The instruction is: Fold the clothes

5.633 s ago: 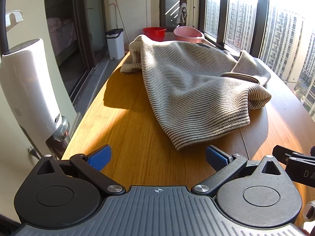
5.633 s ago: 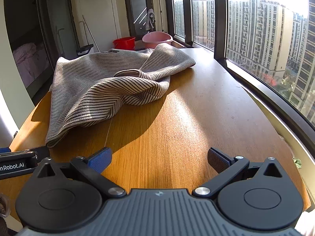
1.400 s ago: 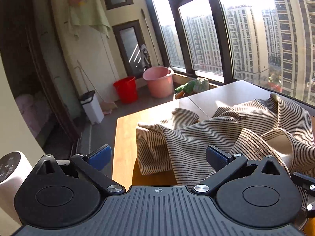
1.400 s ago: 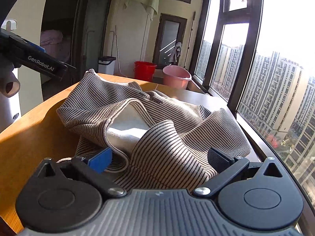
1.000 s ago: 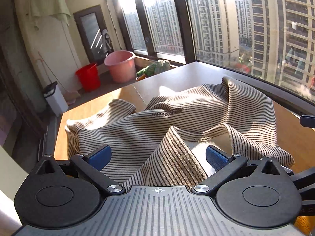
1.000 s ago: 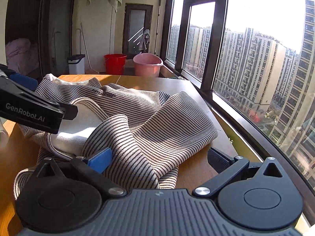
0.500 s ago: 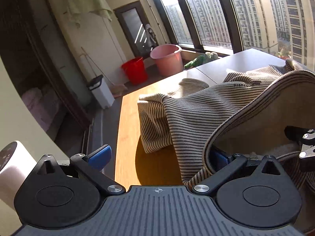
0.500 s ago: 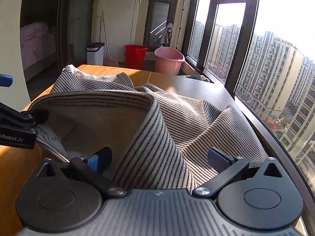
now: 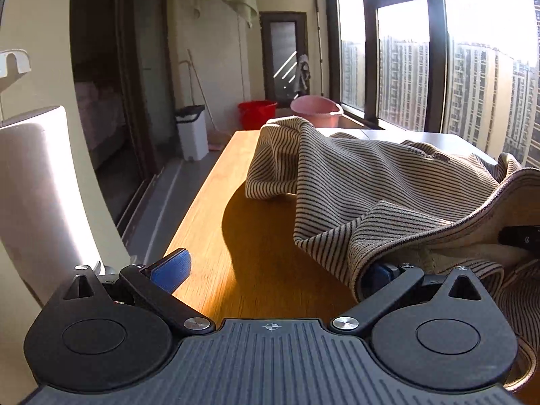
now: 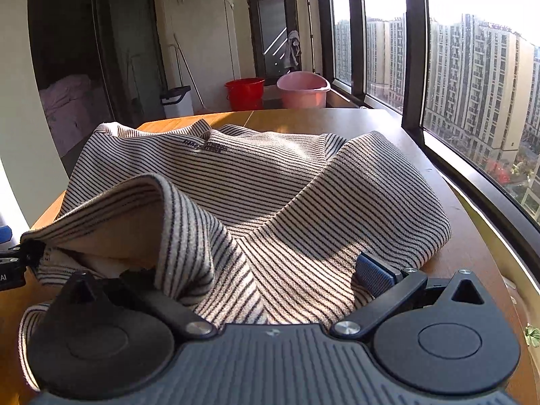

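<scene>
Newly lifted striped sweater (image 10: 270, 182) hem over both spread hand-held grippers; chest print unreadable.

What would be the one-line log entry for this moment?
stage: opening hem | striped sweater crumpled on wooden table | left gripper open | right gripper open | fold: not begun

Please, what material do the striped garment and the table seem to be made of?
The striped garment looks like a soft knitted fabric, perhaps cotton: fine ribbed stripes outside, a plain pale inner side, and it drapes in loose folds. The table looks like wood or wood laminate with a smooth, slightly glossy finish: a warm orange-brown surface with faint grain and sun glare. The exact fibre and board type cannot be told.
</scene>
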The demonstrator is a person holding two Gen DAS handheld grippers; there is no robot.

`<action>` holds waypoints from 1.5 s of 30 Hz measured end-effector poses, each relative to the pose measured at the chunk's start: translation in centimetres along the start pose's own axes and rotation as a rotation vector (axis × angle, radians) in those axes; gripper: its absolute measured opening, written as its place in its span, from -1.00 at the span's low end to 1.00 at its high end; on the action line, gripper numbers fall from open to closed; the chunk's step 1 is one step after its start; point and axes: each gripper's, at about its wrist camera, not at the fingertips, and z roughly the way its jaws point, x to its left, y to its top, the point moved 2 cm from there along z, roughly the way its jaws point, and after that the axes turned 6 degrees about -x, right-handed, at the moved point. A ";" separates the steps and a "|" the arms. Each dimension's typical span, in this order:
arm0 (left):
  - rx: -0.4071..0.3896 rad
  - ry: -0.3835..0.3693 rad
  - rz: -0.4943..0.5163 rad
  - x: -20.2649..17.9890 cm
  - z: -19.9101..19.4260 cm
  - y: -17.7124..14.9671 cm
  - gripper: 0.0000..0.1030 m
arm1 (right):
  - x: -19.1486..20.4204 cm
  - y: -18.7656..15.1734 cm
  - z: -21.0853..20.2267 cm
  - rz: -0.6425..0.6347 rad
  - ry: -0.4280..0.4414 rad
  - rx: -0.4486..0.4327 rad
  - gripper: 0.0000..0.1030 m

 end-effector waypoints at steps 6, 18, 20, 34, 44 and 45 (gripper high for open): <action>0.060 -0.005 0.000 0.8 -1.6 -0.8 1.00 | 1.4 -0.9 -1.6 -0.023 0.000 0.013 1.00; 0.137 -0.089 -0.102 4.4 -4.0 -2.1 1.00 | 2.4 -2.2 -4.9 -0.112 0.100 0.026 1.00; 0.132 -0.098 -0.101 4.5 -4.3 -1.8 1.00 | 2.1 -2.1 -4.8 -0.095 0.112 0.030 1.00; -0.036 -0.322 0.064 0.2 -8.4 2.1 1.00 | 0.4 -1.8 -4.7 -0.144 0.050 0.008 1.00; 0.031 -0.376 0.195 -4.2 -0.9 1.3 1.00 | 0.7 -1.1 -3.9 -0.264 0.046 -0.026 1.00; 0.046 -0.378 0.185 -4.3 -0.8 0.9 1.00 | 0.6 -1.0 -3.9 -0.289 0.041 -0.036 1.00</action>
